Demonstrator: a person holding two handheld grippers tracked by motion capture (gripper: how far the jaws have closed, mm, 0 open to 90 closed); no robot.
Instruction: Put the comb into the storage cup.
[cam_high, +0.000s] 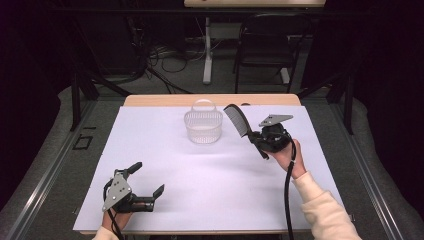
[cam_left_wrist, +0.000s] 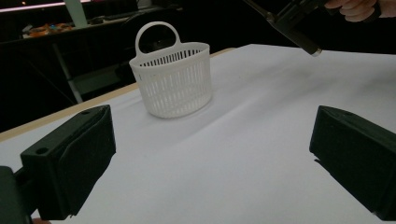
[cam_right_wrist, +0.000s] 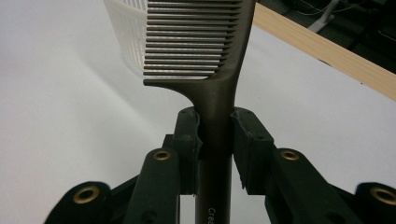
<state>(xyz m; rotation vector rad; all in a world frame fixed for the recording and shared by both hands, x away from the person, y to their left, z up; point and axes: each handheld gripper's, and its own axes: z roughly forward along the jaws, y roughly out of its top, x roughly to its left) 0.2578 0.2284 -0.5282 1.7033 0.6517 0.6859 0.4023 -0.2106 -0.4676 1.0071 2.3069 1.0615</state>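
Dark comb (cam_right_wrist: 219, 93), handle lettering "Crea" partly readable, clamped in right gripper (cam_right_wrist: 215, 140).

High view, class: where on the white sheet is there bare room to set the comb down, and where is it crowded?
Bare room: the middle of the white sheet, between the basket and the left gripper, and the strip left of the basket. Crowded: right of the basket, where the right gripper holds the comb close beside it.

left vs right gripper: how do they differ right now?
The left gripper has its jaws spread wide with nothing between them; the right gripper is shut on the comb handle. The left sits low by the table's near edge; the right is raised beside the basket. Both are black and hand-held.
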